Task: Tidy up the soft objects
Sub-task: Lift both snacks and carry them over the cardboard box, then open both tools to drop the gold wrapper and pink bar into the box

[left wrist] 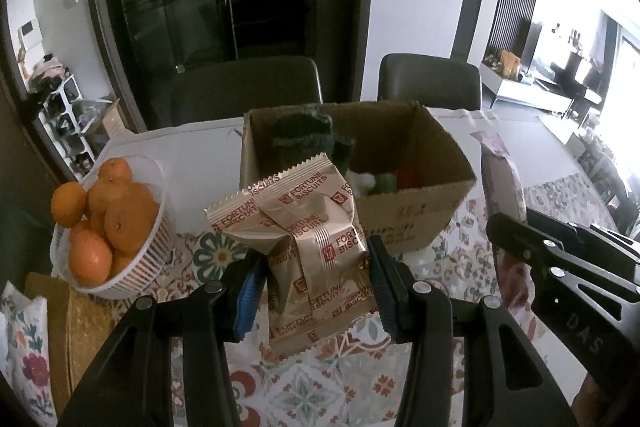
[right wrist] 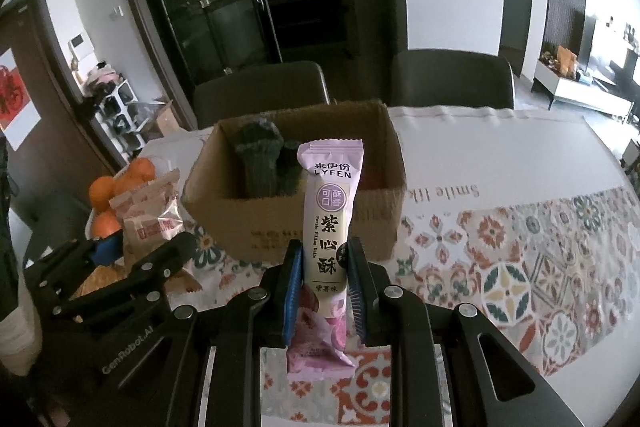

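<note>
My left gripper [left wrist: 316, 287] is shut on a bunch of gold Fortune Biscuits packets [left wrist: 304, 235], held above the table just in front of an open cardboard box [left wrist: 424, 207]. My right gripper [right wrist: 322, 291] is shut on a tall purple Lyfen snack packet [right wrist: 330, 211], held upright in front of the same box [right wrist: 240, 219]. Inside the box are dark green knitted pieces [right wrist: 260, 163], something white and green [left wrist: 372, 183] and something red [left wrist: 408, 173]. The biscuit packets also show at the left of the right wrist view [right wrist: 148, 211].
A white bowl of oranges [left wrist: 108, 223] stands left of the box. The table carries a patterned cloth [right wrist: 520, 267]. Two dark chairs [left wrist: 430, 81] stand behind the table. A yellow-brown flat thing [left wrist: 76, 327] lies at the near left.
</note>
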`<state>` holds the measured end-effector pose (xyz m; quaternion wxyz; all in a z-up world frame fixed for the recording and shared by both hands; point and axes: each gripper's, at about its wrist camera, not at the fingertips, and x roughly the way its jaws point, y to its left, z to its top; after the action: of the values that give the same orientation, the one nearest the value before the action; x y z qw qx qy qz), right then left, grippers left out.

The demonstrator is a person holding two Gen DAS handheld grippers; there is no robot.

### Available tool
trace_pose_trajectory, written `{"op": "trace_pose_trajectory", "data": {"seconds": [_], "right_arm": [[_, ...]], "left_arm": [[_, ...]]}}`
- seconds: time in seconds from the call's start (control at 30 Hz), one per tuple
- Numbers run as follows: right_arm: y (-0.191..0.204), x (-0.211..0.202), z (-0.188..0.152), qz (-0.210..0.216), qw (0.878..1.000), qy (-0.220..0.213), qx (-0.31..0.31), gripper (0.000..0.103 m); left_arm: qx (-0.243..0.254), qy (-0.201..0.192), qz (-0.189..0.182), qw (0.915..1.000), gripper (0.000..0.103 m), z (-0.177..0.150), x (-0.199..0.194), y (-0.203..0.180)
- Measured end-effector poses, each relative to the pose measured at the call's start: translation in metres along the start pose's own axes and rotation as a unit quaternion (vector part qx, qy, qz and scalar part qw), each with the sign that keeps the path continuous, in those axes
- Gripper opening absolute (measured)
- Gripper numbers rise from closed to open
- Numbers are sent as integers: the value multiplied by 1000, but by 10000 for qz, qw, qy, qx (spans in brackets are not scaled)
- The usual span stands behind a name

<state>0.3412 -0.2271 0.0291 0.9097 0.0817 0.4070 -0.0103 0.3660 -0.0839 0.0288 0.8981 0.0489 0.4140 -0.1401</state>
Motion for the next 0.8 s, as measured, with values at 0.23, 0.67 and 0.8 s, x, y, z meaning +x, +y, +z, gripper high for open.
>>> {"op": "trace_pose_trajectory", "data": {"seconds": [0.23,0.67,0.8], "right_arm": [[4,11,31,23,9999,-47,-102,23],[-2,39,83,223,9997,57,-126,23],[-5,58,98,269,9992,267,-123,23]], "left_arm": [[-16,61,-37,10000,48,25,10,3],[-73,204,-94,9997,48,77,41,4],[-13,260,-1,9997,48,91,51,4]]}}
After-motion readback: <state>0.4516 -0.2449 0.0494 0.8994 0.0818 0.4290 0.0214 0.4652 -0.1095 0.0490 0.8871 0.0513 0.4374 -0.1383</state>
